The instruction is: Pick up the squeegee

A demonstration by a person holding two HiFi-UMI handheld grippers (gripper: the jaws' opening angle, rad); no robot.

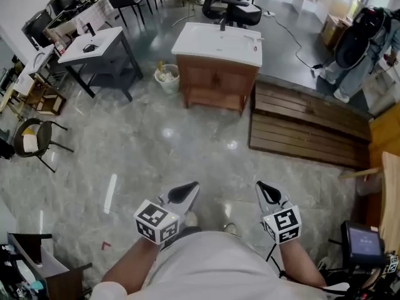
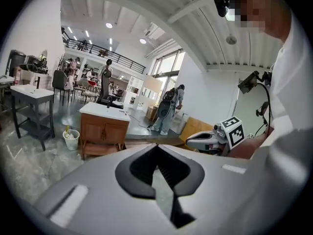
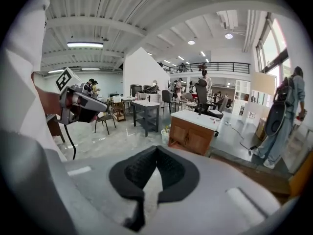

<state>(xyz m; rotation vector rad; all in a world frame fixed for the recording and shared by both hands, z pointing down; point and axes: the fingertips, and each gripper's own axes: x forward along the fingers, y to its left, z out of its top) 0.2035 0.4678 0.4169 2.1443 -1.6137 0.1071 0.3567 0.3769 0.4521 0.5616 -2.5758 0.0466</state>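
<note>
I cannot make out a squeegee in any view. A wooden vanity (image 1: 215,80) with a white sink top (image 1: 209,42) and a dark tap (image 1: 222,24) stands a few steps ahead on the floor; small items by its right edge are too small to tell. My left gripper (image 1: 194,185) and right gripper (image 1: 259,184) are held low in front of the person's body, side by side, far from the vanity. Both have their jaws together with nothing between them. The vanity (image 2: 100,126) shows beyond the left gripper (image 2: 156,146), and the vanity (image 3: 193,133) beyond the right gripper (image 3: 156,149).
A bin (image 1: 167,78) stands left of the vanity, a low wooden platform (image 1: 306,124) to its right. A grey table (image 1: 100,49) and a chair (image 1: 34,139) are on the left. A person (image 1: 362,42) stands far right. A small screen (image 1: 362,242) sits near the right gripper.
</note>
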